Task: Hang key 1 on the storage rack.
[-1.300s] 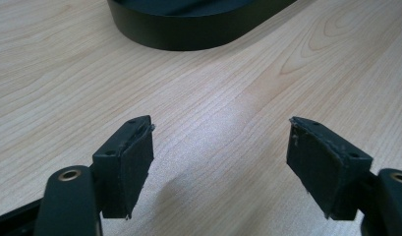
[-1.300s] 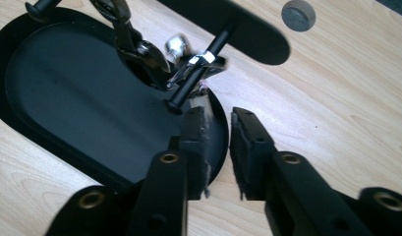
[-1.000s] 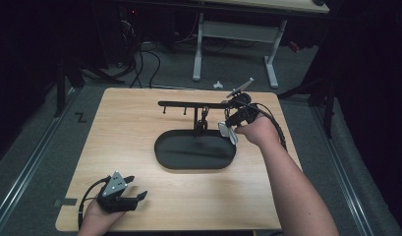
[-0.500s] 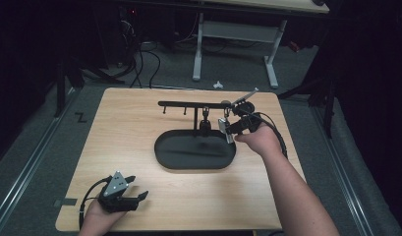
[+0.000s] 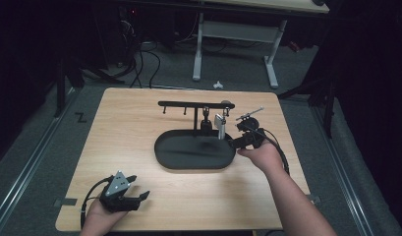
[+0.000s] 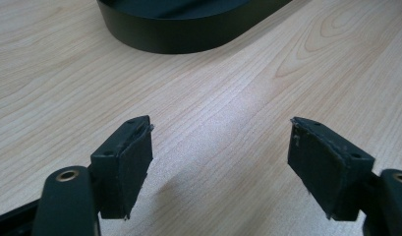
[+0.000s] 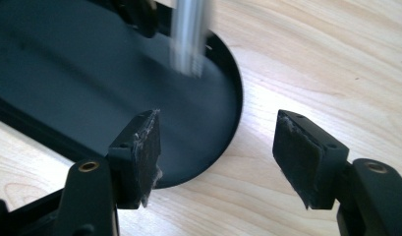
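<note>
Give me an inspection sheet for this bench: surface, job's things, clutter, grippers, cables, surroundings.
Surface: light wooden table, bare wood around the stand.
Job's things: black oval tray carrying a post with a hook bar; a silver item hangs from the bar over the tray's right end, blurred in the right gripper view.
Clutter: nothing seen on the table.
Grippers: left gripper open at the near left corner, holding nothing; right gripper open at the tray's right rim, holding nothing.
Cables: one trails from each gripper; loose cables lie on the floor behind.
Surroundings: dark room, white-legged desk beyond the table.
</note>
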The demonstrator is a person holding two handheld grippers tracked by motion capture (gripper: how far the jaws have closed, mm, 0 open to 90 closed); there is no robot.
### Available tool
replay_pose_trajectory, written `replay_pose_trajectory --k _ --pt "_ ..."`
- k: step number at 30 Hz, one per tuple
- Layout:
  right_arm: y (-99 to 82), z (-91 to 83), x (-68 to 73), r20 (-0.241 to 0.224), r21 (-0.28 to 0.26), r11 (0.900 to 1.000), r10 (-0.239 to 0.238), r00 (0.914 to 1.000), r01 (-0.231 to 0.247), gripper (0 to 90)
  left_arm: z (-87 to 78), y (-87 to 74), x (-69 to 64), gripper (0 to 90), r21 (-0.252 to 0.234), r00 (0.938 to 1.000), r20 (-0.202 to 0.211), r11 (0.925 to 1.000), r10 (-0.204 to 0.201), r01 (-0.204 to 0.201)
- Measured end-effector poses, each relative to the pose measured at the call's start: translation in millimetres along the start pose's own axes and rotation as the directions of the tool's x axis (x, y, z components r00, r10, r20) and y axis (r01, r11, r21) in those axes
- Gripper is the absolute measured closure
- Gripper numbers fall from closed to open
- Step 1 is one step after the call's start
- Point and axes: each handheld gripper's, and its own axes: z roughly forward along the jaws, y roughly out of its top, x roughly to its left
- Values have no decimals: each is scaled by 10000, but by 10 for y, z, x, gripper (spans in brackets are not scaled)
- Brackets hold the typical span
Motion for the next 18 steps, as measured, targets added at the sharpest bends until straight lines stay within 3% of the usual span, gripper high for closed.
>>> replay_pose_trajectory --k 2,7,18 --pt "-43 4 31 332 -38 9996 -278 9991 279 346 6 11 -2 253 11 10000 -40 10000 -4 4" --pt "-176 -3 34 142 -601 9982 27 9999 -18 345 14 24 8 252 -66 9999 -71 9999 -92 92" --pt "-423 -5 -30 237 -1269 9917 235 9994 -203 338 14 50 25 252 -217 9999 -27 9997 -136 135"
